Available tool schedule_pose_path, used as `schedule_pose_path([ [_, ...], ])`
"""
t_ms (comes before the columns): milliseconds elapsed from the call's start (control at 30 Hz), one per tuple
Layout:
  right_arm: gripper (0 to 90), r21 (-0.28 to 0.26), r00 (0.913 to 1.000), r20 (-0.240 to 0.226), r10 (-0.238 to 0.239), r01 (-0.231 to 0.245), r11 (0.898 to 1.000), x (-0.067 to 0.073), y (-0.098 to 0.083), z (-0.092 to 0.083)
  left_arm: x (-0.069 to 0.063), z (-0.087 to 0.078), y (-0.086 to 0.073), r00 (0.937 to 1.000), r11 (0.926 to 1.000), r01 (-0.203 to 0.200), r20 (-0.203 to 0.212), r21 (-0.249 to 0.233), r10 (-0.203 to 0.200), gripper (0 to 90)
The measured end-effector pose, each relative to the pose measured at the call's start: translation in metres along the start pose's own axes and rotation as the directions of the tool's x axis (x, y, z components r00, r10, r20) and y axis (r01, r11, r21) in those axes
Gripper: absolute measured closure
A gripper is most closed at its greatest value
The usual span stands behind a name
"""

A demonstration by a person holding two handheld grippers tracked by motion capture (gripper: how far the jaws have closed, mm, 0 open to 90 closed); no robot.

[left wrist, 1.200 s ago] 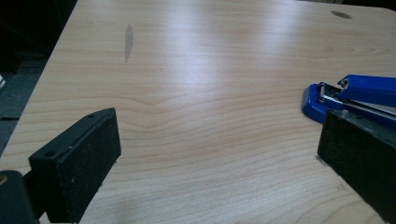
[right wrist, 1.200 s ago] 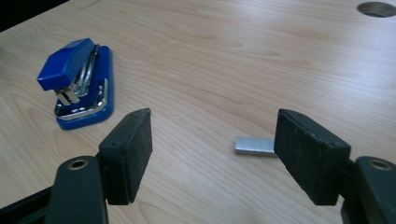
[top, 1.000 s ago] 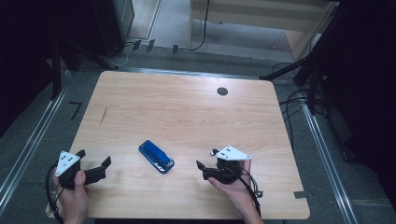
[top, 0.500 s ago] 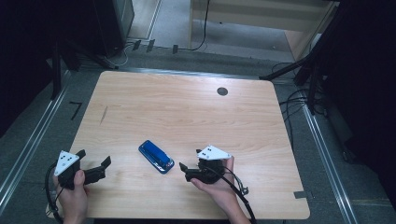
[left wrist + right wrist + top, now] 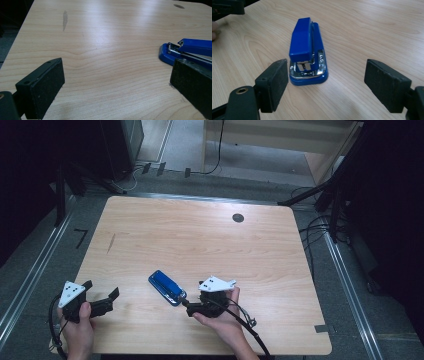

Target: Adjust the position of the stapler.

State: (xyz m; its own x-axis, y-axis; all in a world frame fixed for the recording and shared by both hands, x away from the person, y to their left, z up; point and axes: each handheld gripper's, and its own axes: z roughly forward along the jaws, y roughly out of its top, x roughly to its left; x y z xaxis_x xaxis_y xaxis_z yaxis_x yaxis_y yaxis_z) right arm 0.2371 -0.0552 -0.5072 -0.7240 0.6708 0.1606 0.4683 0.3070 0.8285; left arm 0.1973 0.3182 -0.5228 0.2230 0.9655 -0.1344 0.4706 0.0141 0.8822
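On the pale wooden bench (image 5: 210, 235) a blue stapler (image 5: 167, 287) lies near the front edge, its long axis running straight away from the right gripper (image 5: 325, 80), whose released jaws have just been widening around its near end without touching, while the left gripper (image 5: 107, 299) waits open farther off.

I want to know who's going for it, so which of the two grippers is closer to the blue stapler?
The right gripper: its open jaws point at the stapler from right beside its near end, not gripping it. The left gripper sits well off near the table's left corner.
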Motion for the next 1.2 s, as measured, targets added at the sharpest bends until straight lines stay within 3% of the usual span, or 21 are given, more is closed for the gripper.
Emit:
schedule_pose_path([
  [300,20.1,0.009,0.9993,-0.033,-0.016,0.016,1.0,0.011,0.002,0.012,0.0,0.001,0.0,1.0,1.0,-0.005,0.007,0.008,0.005,0.0],
  [567,22.6,0.024,0.999,-0.031,-0.033,0.034,0.999,0.018,0.005,0.022,-0.001,0.001,0.0,0.9999,0.9999,-0.012,0.006,0.012,0.012,0.0],
  [667,25.9,0.041,0.9983,-0.026,-0.053,0.054,0.998,0.022,0.006,0.03,-0.001,0.001,0.0,0.9999,0.9998,-0.013,0.006,0.015,0.013,0.0],
  [1200,44.3,0.039,0.9997,-0.005,-0.024,0.024,0.999,0.022,0.005,0.047,-0.001,0.002,0.0,0.9999,0.9998,-0.011,0.008,0.016,0.011,0.0],
])
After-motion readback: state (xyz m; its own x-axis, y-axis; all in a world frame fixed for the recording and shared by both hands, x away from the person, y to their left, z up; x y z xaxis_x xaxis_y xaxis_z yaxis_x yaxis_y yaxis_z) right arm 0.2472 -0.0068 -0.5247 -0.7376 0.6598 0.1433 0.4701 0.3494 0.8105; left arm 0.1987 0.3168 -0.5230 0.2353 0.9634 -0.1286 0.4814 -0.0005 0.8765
